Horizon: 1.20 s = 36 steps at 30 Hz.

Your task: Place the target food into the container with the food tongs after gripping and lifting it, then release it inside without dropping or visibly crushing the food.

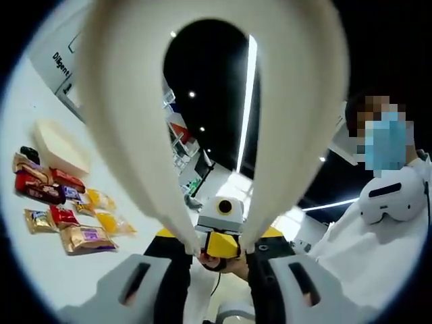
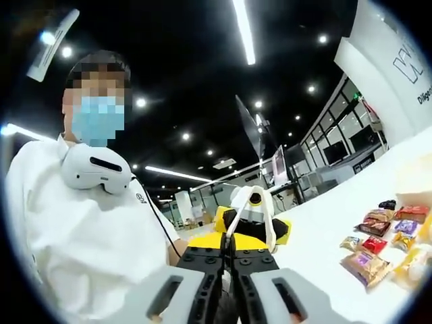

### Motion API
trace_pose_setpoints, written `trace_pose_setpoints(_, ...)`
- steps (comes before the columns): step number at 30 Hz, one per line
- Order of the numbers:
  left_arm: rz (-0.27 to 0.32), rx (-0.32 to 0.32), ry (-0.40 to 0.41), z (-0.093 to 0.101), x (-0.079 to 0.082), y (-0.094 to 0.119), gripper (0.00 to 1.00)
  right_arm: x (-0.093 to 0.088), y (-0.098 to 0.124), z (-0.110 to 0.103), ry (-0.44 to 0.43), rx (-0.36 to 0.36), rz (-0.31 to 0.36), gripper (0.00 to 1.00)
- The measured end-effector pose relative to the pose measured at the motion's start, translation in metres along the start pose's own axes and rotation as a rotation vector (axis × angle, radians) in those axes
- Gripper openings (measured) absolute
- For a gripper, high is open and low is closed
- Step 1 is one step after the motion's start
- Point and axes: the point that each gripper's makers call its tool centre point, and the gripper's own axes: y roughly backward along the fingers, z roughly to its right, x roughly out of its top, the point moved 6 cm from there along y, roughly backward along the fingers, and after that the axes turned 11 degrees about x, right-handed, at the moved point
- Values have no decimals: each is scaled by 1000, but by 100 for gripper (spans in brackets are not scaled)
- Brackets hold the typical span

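Tongs (image 1: pixel 202 101) pinched in left gripper (image 1: pixel 221 251) block snack packets (image 1: pixel 64 209); right gripper (image 2: pixel 228 260) pressed together.

Open office hall: glass partitions (image 2: pixel 341 135), ceiling striplights (image 2: pixel 244 30).

I'm in a white shirt (image 2: pixel 74 229), blue face mask (image 2: pixel 98 120), white headset (image 2: pixel 94 172) round my neck; grey claws, yellow-and-black bodies.

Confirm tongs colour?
Cream-white tongs, held in the left tool; clearest in left gripper view.
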Motion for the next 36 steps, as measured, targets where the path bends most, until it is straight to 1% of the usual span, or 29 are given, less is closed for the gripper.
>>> trace_pose_setpoints(4, 6, 8, -7, -1, 2, 0, 28, 0, 2, -1, 11, -9, -16, 0)
trace_pose_setpoints(7, 16, 17, -6, -4, 6, 3, 28, 0, 7, -1, 13, -27, -24, 0)
trace_pose_setpoints(13, 24, 39, -27, -7, 12, 10, 28, -2, 20, -2, 75, -95, -71, 2)
trace_pose_setpoints(14, 24, 45, -33, -8, 13, 11, 28, -2, 25, 1, 92, -139, -83, 2)
trace_pose_setpoints(15, 24, 50, -35, -9, 13, 12, 28, 0, 29, 4, 117, -172, -86, 2)
trace_pose_setpoints(17, 28, 61, -40, -11, 14, 14, 28, -2, 36, 7, 138, -227, -111, 3)
trace_pose_setpoints(18, 28, 65, -44, -12, 14, 16, 28, -3, 40, 11, 170, -261, -135, 3)
trace_pose_setpoints(19, 28, 69, -47, -12, 14, 16, 28, -4, 44, 14, 175, -301, -148, 5)
trace_pose_setpoints(20, 26, 74, -52, -12, 14, 17, 28, -4, 51, 21, 181, -373, -162, 7)
trace_pose_setpoints(21, 26, 76, -54, -12, 14, 18, 28, -5, 54, 23, 192, -395, -173, 9)
trace_pose_setpoints(22, 24, 82, -58, -13, 13, 19, 28, -5, 59, 27, 215, -429, -168, 9)
trace_pose_setpoints(23, 25, 86, -60, -13, 13, 20, 28, -6, 64, 29, 223, -459, -184, 10)
trace_pose_setpoints(24, 24, 90, -61, -13, 12, 21, 29, -9, 68, 30, 206, -491, -209, 14)
trace_pose_setpoints(25, 23, 91, -62, -14, 12, 22, 29, -10, 70, 32, 201, -506, -215, 20)
trace_pose_setpoints(26, 23, 95, -64, -14, 12, 23, 29, -13, 72, 33, 214, -522, -241, 24)
trace_pose_setpoints(27, 22, 100, -68, -14, 12, 23, 29, -15, 72, 32, 204, -523, -239, 22)
trace_pose_setpoints(28, 20, 103, -72, -15, 12, 24, 29, -16, 74, 33, 205, -534, -254, 20)
trace_pose_setpoints(29, 19, 107, -76, -15, 12, 25, 29, -17, 76, 33, 216, -549, -271, 21)
trace_pose_setpoints(30, 19, 111, -80, -16, 12, 26, 29, -18, 82, 35, 231, -599, -283, 24)
trace_pose_setpoints(32, 20, 116, -84, -16, 13, 27, 29, -20, 83, 35, 230, -614, -294, 26)
trace_pose_setpoints(34, 20, 124, -90, -17, 13, 28, 29, -23, 85, 36, 234, -644, -322, 29)
trace_pose_setpoints(36, 19, 128, -90, -18, 12, 29, 29, -23, 85, 36, 240, -653, -322, 35)
